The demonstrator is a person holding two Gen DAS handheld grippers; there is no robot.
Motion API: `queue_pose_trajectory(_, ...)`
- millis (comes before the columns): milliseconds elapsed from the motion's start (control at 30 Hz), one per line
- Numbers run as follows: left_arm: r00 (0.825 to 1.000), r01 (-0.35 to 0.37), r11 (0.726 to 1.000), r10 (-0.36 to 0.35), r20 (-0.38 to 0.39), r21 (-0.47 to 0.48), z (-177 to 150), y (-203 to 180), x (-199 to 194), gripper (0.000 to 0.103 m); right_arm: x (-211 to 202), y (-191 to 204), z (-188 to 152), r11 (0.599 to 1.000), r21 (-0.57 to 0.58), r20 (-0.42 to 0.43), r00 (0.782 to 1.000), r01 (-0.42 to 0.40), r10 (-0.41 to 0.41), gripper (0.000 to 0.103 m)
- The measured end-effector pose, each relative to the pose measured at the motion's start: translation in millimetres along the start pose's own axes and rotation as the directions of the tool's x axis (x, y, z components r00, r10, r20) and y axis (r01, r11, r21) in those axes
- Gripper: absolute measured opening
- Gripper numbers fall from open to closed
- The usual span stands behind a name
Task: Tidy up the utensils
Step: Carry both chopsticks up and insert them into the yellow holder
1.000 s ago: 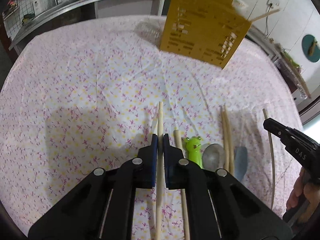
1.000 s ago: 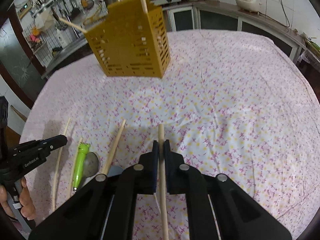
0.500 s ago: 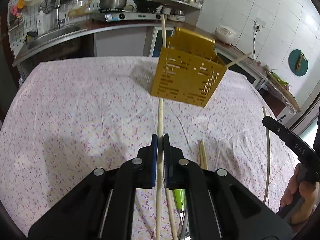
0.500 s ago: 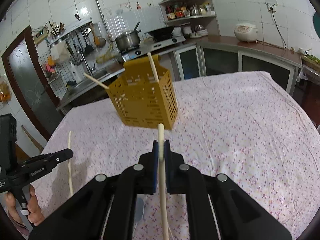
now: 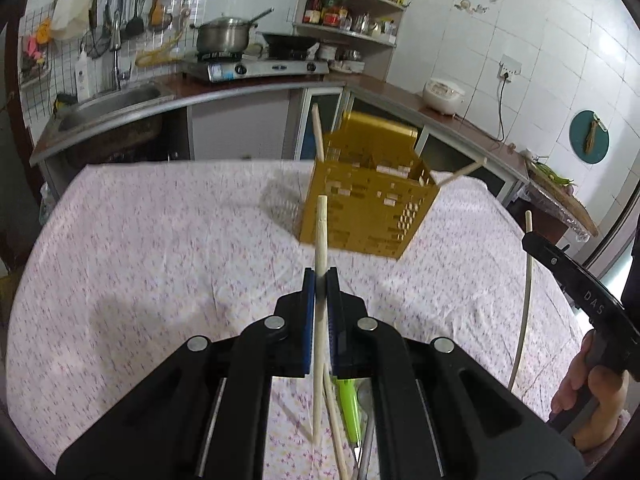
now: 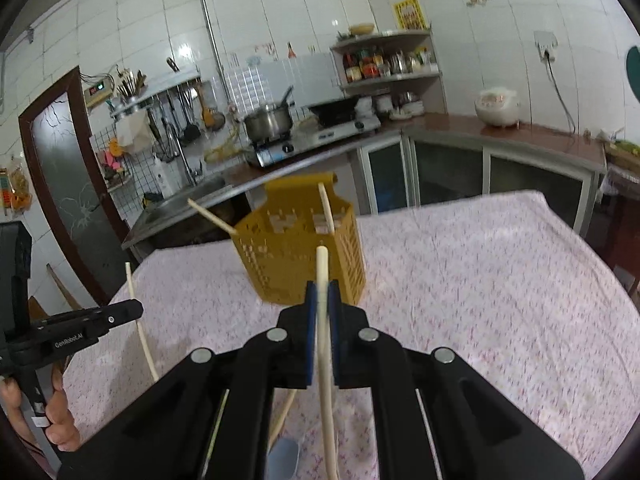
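A yellow perforated utensil holder [image 5: 368, 208] stands on the flowered tablecloth [image 5: 160, 240] with two chopsticks in it; it also shows in the right wrist view [image 6: 304, 256]. My left gripper [image 5: 320, 276] is shut on a wooden chopstick [image 5: 321, 232], held above the table, pointing at the holder. My right gripper [image 6: 322, 290] is shut on another chopstick [image 6: 322, 272], raised in front of the holder. Each gripper shows in the other's view, the right [image 5: 576, 276] and the left [image 6: 88, 320].
Below the left gripper lie a green frog-handled utensil [image 5: 348, 408], a metal spoon [image 5: 366, 432] and more chopsticks [image 5: 338, 432]. A spoon bowl [image 6: 284, 458] lies under the right gripper. Kitchen counter with stove [image 5: 256, 68], sink and rice cooker [image 5: 444, 96] stands behind the table.
Both grippers have lifted their chopsticks off the table and tilted up, so the holder and kitchen wall now fill the views. The utensils on the cloth dropped to the bottom edge.
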State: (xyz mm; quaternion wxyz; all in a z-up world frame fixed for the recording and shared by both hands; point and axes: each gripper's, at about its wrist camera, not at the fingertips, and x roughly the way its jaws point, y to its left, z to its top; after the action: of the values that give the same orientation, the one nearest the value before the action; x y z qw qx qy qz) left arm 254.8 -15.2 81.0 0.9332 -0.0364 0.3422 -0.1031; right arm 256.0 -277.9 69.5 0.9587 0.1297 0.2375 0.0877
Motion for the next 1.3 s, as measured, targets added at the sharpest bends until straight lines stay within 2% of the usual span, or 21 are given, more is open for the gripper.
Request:
queue_pose_trajectory(100,0.999,0.001,1.0,-0.002,0.032,0.02,14,-4,-4,0.004,-2,4,11,1.0,0.0,0.056,0.998,0.001,-0.001,0.006)
queue_pose_trajectory(200,0.998,0.01,0.999,-0.012,0.068,0.034,32,-8,-7,0.004,-3,6,26,0.999,0.014,0.151,0.988,-0.03,0.027,0.006)
queue_pose_trajectory(300,0.994,0.006,0.998,-0.012,0.107,0.058,48,-13,-7,0.004,2,8,35,0.999,0.012,0.197,0.98,-0.031,0.028,0.006)
queue_pose_trajectory(367,0.993,0.009,0.998,-0.016,0.117,0.064,55,-15,-7,0.004,4,8,39,0.998,0.019,0.247,0.968,-0.06,0.053,0.006)
queue_pose_trajectory(433,0.992,0.016,0.997,-0.025,0.122,0.071,61,-16,-5,0.004,2,10,38,0.999,0.007,0.303,0.952,-0.05,0.045,0.006)
queue_pose_trajectory(667,0.994,0.02,0.997,-0.027,0.107,0.069,69,-11,7,0.004,17,17,38,0.999,-0.021,0.279,0.959,-0.048,0.052,0.006)
queue_pose_trajectory(767,0.994,0.024,0.998,-0.03,0.103,0.061,74,-10,9,0.004,26,20,43,0.998,-0.027,0.244,0.968,-0.053,0.058,0.006)
queue_pose_trajectory(1000,0.991,0.026,0.996,-0.037,0.125,0.087,98,-17,4,0.004,28,29,58,0.997,-0.068,0.253,0.966,-0.037,0.053,0.006)
queue_pose_trajectory(1133,0.982,0.024,0.993,-0.046,0.186,0.119,127,-27,-14,0.004,19,39,85,0.997,-0.079,0.293,0.955,-0.015,0.038,0.006)
queue_pose_trajectory(1300,0.973,0.036,0.992,-0.063,0.221,0.123,167,-37,-18,0.004,10,49,123,0.997,-0.078,0.367,0.93,-0.003,0.032,0.006)
